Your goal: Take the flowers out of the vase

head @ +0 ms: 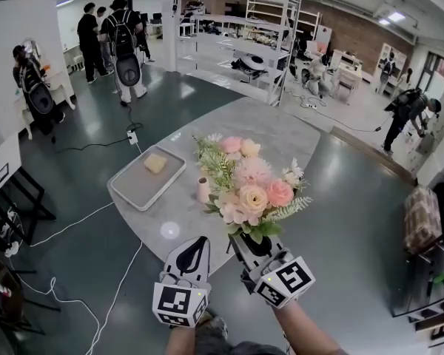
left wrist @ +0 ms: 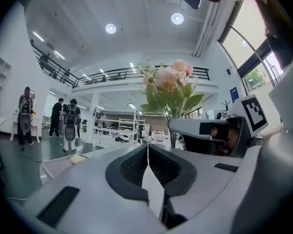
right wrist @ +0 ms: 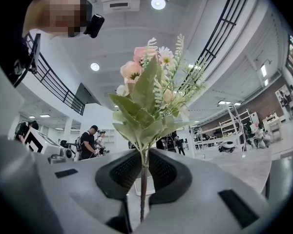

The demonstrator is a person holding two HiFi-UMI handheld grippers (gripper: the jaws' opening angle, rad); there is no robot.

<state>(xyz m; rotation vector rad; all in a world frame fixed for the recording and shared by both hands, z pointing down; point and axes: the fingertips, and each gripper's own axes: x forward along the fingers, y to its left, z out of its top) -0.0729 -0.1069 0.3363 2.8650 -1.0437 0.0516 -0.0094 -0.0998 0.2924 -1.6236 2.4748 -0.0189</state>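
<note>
right hand-held gripper [right wrist: 144,172] is clamped tight on the thin stems of the flowers [head: 248,191], held over the tabletop [head: 281,135], with the small pink vase [head: 203,189] at nine o'clock of them. left hand-held gripper [left wrist: 147,152] has its jaws together, empty. the top-heavy bunch may swivel or slip.

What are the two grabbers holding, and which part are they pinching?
The right gripper is shut on the flowers, pinching the stem just below the leaves. The left gripper is shut with nothing in it.
</note>
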